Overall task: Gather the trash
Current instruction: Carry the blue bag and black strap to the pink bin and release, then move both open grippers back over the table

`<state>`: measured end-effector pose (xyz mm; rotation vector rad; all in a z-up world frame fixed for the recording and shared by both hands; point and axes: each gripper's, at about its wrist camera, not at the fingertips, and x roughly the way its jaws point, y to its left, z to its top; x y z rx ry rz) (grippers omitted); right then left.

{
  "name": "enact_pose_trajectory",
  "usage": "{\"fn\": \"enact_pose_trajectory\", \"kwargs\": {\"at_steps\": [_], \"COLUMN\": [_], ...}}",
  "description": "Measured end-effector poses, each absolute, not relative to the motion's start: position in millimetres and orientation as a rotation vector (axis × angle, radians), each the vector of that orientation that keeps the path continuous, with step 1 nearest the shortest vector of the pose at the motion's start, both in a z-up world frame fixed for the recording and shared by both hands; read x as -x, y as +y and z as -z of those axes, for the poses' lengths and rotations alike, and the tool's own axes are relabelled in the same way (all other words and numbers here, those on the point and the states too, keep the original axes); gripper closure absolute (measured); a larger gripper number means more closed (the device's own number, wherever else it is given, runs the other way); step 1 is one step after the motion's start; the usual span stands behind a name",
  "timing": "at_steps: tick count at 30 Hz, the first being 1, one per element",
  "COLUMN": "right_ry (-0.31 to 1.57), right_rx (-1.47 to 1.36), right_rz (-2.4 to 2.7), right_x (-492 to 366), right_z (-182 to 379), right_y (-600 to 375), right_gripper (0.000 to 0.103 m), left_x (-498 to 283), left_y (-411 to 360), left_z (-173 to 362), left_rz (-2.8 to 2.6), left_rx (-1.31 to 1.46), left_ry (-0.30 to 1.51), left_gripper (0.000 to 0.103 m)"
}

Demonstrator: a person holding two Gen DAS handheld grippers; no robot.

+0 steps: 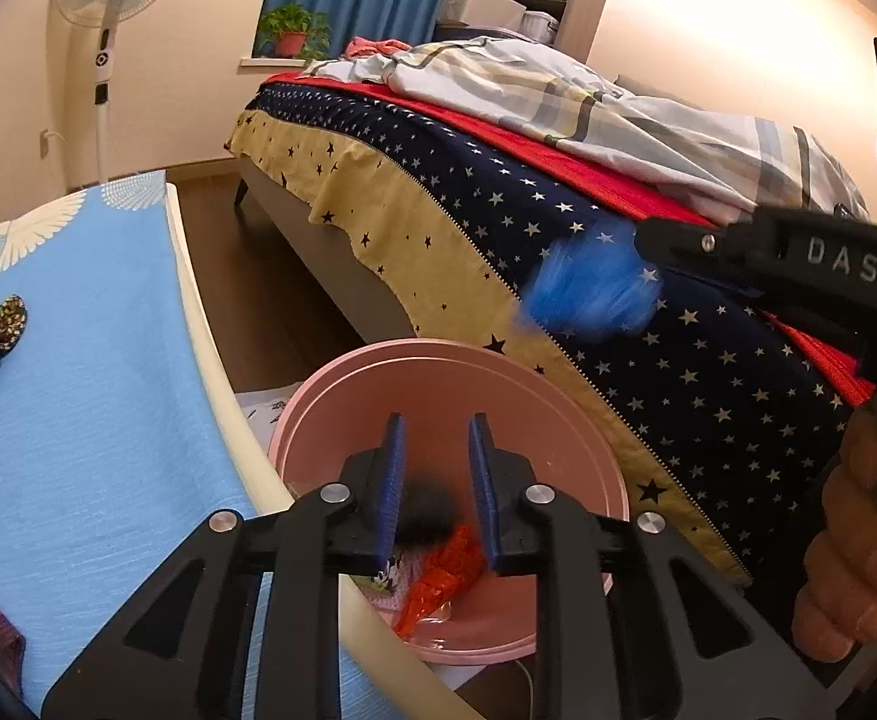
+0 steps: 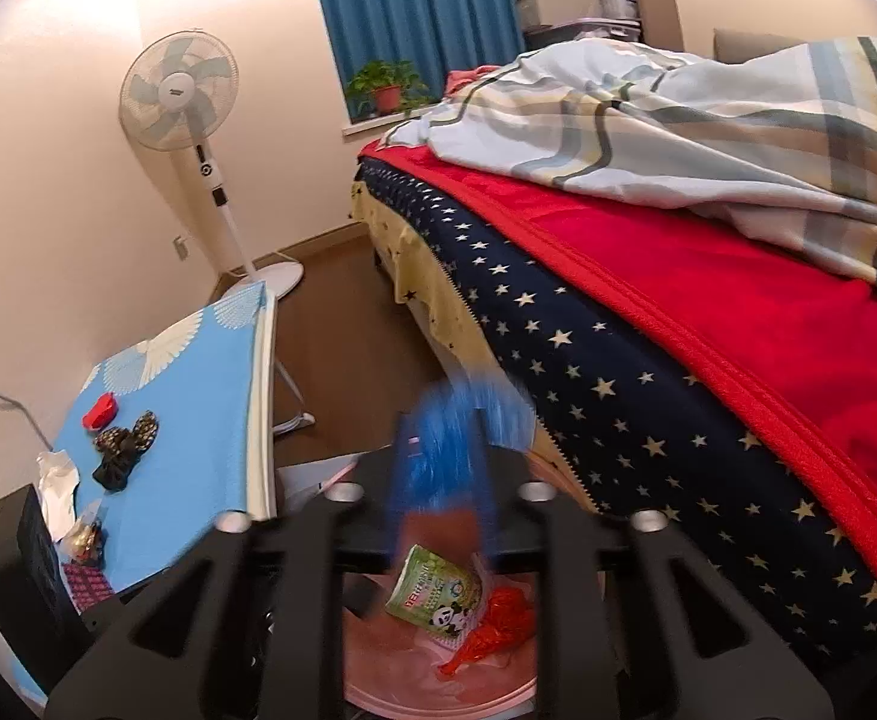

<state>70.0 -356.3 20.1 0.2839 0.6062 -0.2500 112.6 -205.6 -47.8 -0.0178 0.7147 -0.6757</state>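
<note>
Hovering over the pink bin (image 1: 558,396), the left gripper (image 1: 436,480) is showing its blue pads apart, a blurred dark scrap (image 1: 429,513) between them; whether they are touching it is unclear. Inside the bin an orange wrapper (image 2: 492,624) and a green packet (image 2: 435,591) are lying. Beyond, the right gripper (image 1: 648,258) is standing partly apart beside a blurred blue tuft (image 1: 588,288). A table (image 1: 108,390) is flanking the bin, a bed (image 1: 618,312) opposite.
</note>
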Motion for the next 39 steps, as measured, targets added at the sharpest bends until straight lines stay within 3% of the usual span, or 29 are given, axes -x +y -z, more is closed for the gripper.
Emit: {"fn": "enact_pose_trajectory", "kwargs": {"at_steps": [16, 29, 39], "right_ry": [0.567, 0.497, 0.484], "right_rx": [-0.295, -0.256, -0.273], "right_rz": [0.218, 0.035, -0.102], "right_x": [-66, -62, -75], "right_z": [-27, -36, -34], "right_y": [-350, -298, -257], "right_gripper": [0.072, 0.072, 0.082], "left_x": [-106, -97, -105], "left_y": [-175, -100, -26], "left_z": [33, 14, 8], "left_rz": [0.607, 0.438, 0.16], "left_rx": [0.016, 0.083, 0.208], "left_ry": [0.672, 0.603, 0.566], "left_gripper": [0.081, 0.081, 0.081]}}
